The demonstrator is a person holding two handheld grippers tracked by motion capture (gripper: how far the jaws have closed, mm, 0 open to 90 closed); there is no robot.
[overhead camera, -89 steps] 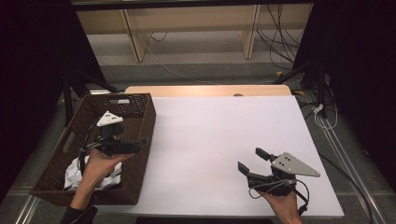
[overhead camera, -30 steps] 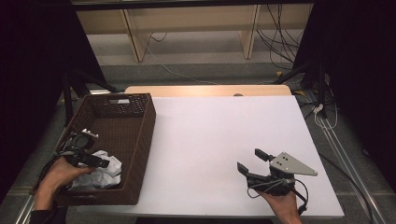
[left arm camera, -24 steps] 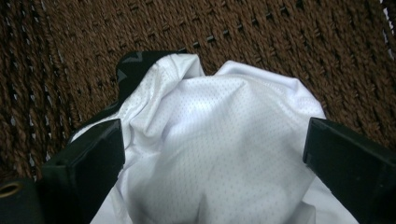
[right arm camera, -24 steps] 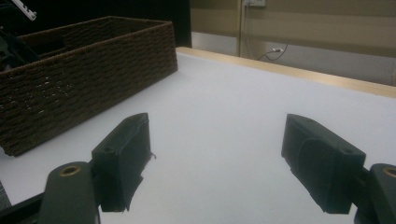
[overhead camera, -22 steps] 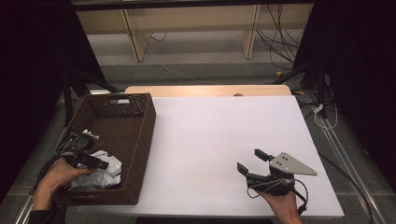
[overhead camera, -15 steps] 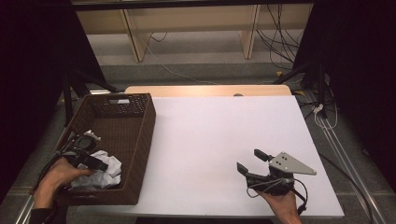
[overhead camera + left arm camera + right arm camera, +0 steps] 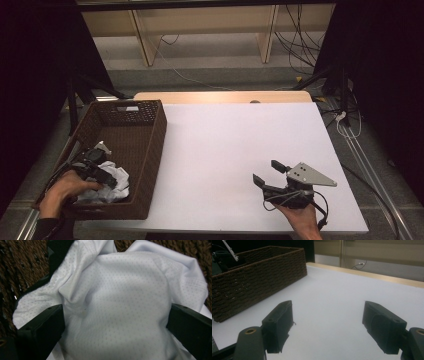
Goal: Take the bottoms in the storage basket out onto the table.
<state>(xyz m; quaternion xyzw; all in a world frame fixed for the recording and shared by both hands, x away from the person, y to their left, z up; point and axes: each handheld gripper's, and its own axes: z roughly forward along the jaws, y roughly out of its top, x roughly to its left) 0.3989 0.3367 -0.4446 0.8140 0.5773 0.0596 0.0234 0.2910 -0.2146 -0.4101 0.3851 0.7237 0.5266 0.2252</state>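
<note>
A crumpled white mesh cloth [image 7: 114,181] lies in the front end of a brown wicker basket [image 7: 152,145] at the table's left. My left gripper [image 7: 100,175] is down inside the basket on the cloth, held by a hand reaching over the basket's left wall. In the left gripper view the cloth [image 7: 120,290] bulges between the two wide-apart jaws, so the left gripper [image 7: 115,322] is open. My right gripper [image 7: 266,171] rests on the white table near the front right, open with nothing between its jaws [image 7: 328,322].
The white table [image 7: 235,130] stretches between basket and right gripper, with a wooden strip [image 7: 220,96] along its far edge. The basket's side wall [image 7: 262,277] stands to the left of the right gripper. Cables and shelf legs lie on the floor beyond.
Over three seconds the left hand dropped from above the basket's middle to its front-left, onto the cloth. In the last second it barely shifted. The right gripper stayed still.
</note>
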